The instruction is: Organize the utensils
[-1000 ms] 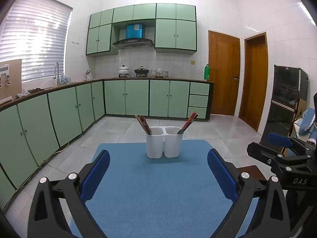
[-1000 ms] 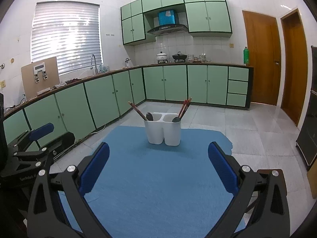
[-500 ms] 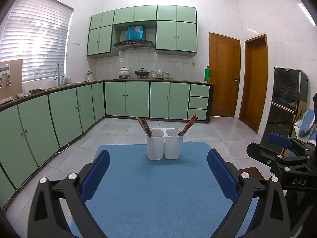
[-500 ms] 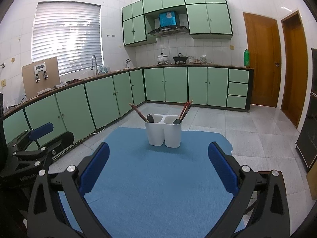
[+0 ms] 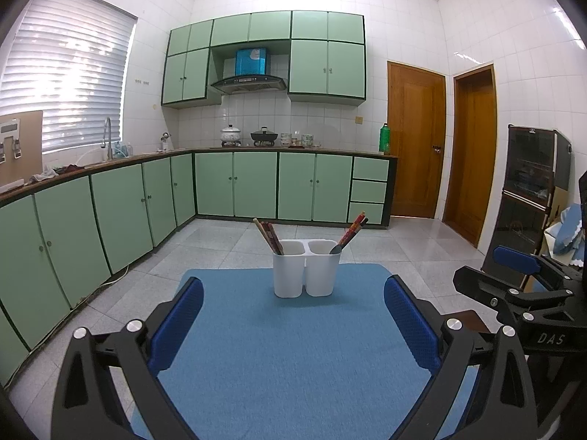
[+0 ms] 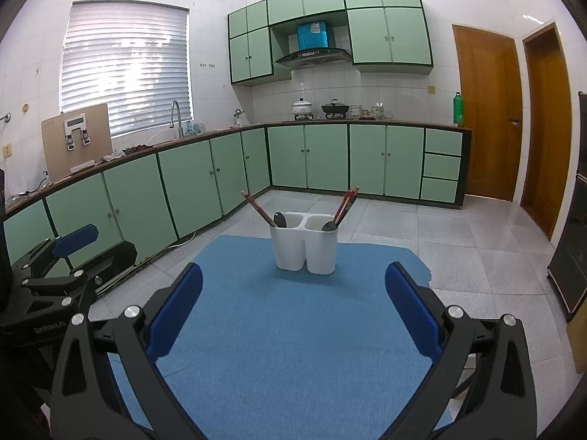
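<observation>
Blue mat [image 5: 293,348] spread flat across the supporting surface, covering it nearly edge to edge. White two-compartment utensil holder [image 5: 306,269] standing upright directly on the mat, toward its far end, roughly centred side to side. Pale grey tiled floor [image 5: 227,242] beyond and around the mat's edges.

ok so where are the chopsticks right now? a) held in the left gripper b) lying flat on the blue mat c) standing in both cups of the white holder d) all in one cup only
c: chopsticks lean in the left cup of the white holder and another bunch in its right cup; the left gripper and right gripper are open and hold nothing.
</observation>
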`<state>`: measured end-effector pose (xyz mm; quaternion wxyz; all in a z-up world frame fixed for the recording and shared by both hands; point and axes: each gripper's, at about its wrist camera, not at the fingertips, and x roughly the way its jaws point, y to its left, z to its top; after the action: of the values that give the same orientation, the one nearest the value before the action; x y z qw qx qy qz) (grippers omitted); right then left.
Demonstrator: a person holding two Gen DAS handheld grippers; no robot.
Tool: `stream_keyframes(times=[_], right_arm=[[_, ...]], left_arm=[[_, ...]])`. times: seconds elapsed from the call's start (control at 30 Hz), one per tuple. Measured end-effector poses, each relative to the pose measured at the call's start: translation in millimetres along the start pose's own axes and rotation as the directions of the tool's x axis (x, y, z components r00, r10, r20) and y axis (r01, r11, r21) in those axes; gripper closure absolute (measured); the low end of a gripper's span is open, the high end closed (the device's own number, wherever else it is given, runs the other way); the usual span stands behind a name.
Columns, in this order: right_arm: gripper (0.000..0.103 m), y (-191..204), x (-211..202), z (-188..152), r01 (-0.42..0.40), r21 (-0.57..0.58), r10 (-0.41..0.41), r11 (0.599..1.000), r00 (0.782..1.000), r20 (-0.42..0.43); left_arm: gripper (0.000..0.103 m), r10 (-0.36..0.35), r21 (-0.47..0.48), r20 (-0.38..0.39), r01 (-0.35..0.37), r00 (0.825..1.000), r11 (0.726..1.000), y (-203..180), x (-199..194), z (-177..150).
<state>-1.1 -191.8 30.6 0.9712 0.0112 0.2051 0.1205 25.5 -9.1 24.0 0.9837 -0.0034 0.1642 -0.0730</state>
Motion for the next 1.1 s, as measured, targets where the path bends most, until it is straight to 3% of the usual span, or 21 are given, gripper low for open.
stream_keyframes(times=[1.1], right_arm=[[0.006,3.0,1.4,-0.9,0.000,0.003,0.000,1.000,1.000,0.000]], left_arm=[[0.006,0.002,0.002,-0.004,-0.002,1.000,1.000,1.4,-1.0,-0.2]])
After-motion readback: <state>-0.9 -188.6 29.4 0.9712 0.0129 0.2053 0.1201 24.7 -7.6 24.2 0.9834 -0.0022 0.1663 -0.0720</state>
